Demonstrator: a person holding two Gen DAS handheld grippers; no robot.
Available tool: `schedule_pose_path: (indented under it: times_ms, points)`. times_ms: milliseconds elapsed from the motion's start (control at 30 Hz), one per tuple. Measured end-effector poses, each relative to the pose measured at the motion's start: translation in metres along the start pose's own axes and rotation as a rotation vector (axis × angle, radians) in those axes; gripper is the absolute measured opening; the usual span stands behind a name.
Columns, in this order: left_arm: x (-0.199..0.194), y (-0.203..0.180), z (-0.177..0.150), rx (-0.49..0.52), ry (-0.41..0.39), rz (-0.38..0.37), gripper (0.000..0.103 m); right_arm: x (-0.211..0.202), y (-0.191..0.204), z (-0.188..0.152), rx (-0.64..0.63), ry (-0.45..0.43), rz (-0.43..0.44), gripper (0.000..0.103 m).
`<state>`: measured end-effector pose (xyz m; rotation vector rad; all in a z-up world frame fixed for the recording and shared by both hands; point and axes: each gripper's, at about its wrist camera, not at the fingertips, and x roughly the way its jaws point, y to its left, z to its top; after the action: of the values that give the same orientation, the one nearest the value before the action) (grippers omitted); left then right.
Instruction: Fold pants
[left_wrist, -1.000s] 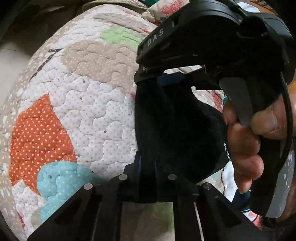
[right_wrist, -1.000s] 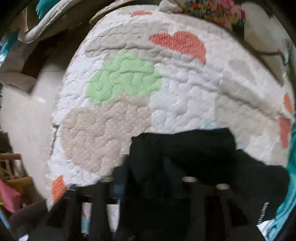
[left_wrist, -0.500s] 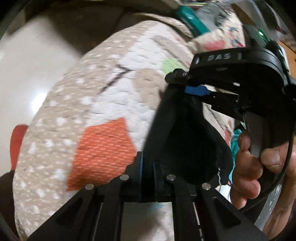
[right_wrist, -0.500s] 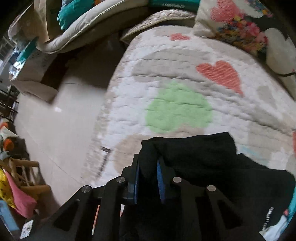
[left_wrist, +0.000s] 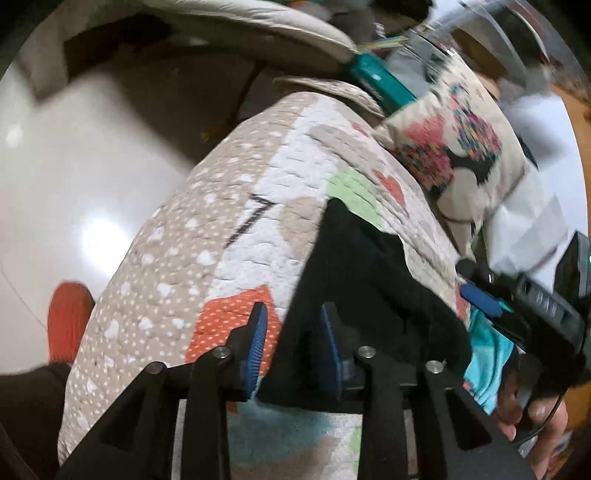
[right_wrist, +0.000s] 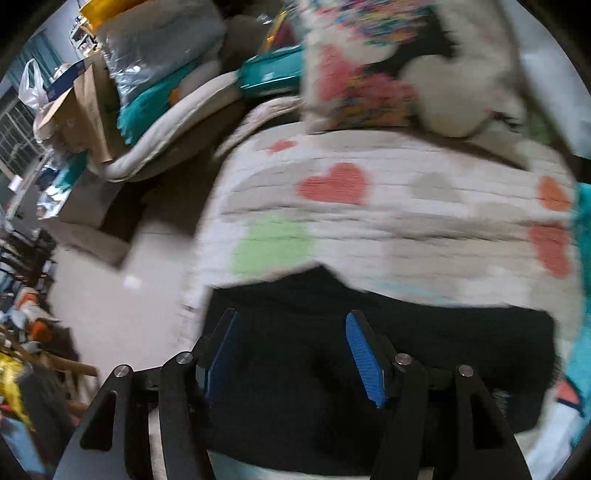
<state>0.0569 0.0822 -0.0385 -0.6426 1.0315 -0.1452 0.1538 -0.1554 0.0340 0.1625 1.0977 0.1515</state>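
The black pants (left_wrist: 373, 295) lie folded in a flat bundle on the patchwork quilt (left_wrist: 229, 229). My left gripper (left_wrist: 293, 328) is open, its blue pads apart at the bundle's near left edge, holding nothing. My right gripper (right_wrist: 291, 343) is open and empty just above the pants (right_wrist: 388, 350). In the left wrist view the right gripper (left_wrist: 491, 302) sits at the bundle's right side, with the hand holding it below.
A floral pillow (left_wrist: 454, 147) lies at the quilt's far end, with a teal item (left_wrist: 380, 85) behind it. The shiny floor (left_wrist: 74, 166) is left of the bed. Cardboard boxes and bedding (right_wrist: 122, 96) are piled at the far left. The right wrist view is blurred.
Both grippers were shut on the pants and have opened and let go. The pants now rest flat on the quilt, and both grippers have pulled back.
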Motion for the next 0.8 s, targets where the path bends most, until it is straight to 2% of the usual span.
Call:
schedule_pose_path:
  times_ms: [100, 267, 400, 467, 500, 567, 633, 733, 800]
  points:
    - [0.017, -0.03, -0.001, 0.091, 0.014, 0.038, 0.034, -0.005, -0.025, -0.02, 0.028, -0.001, -0.025, 0.065]
    - [0.046, -0.032, -0.012, 0.158, 0.092, 0.151, 0.04, 0.007, -0.044, -0.057, 0.093, 0.035, 0.015, 0.065]
    - [0.05, -0.032, -0.012, 0.191, 0.102, 0.157, 0.042, 0.029, -0.06, -0.078, 0.146, 0.101, 0.009, 0.064]
    - [0.047, -0.033, -0.012, 0.191, 0.091, 0.15, 0.042, 0.014, -0.071, -0.08, 0.185, 0.044, 0.044, 0.064]
    - [0.045, -0.034, -0.011, 0.187, 0.084, 0.133, 0.042, -0.007, -0.081, -0.082, 0.213, -0.026, 0.047, 0.065]
    - [0.04, -0.041, -0.008, 0.192, 0.061, 0.096, 0.042, -0.038, -0.099, -0.089, 0.264, -0.111, 0.034, 0.065]
    - [0.034, -0.052, -0.007, 0.222, 0.041, 0.076, 0.042, -0.071, -0.128, -0.106, 0.361, -0.201, -0.018, 0.069]
    - [0.027, -0.077, -0.007, 0.307, 0.04, 0.055, 0.042, -0.089, -0.165, -0.13, 0.499, -0.256, -0.05, 0.069]
    - [0.028, -0.1, -0.007, 0.375, 0.047, 0.047, 0.043, -0.088, -0.187, -0.145, 0.616, -0.26, -0.025, 0.069]
